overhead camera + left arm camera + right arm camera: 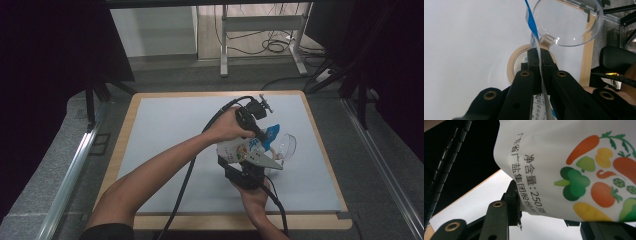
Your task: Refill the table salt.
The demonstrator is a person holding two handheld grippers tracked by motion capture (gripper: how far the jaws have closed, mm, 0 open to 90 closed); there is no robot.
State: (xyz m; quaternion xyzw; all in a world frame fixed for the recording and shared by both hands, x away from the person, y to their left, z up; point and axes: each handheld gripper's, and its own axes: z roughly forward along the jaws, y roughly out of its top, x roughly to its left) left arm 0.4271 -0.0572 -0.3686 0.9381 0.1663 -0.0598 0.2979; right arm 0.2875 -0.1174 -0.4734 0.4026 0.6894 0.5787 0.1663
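Both grippers clamp the white pouch (243, 148), lifted above the table (165, 125): the left gripper (540, 56) pinches its blue top edge beside the clear lid (571, 23), the right gripper (544, 217) grips its bottom.

A wooden-edged table (118, 155) with a pale grey mat (165, 125) across its top stands on grey carpeted floor (45, 185). Metal rails (70, 175) run along the floor on both sides of it. Black curtains (45, 45) hang at left and right, leaving the sides dark. Beyond the table's far edge, a white wall panel (155, 30) meets the floor, and beside it stands a grey metal frame (262, 25) with black cables (272, 46) coiled beneath it. Even light falls on the mat from above.
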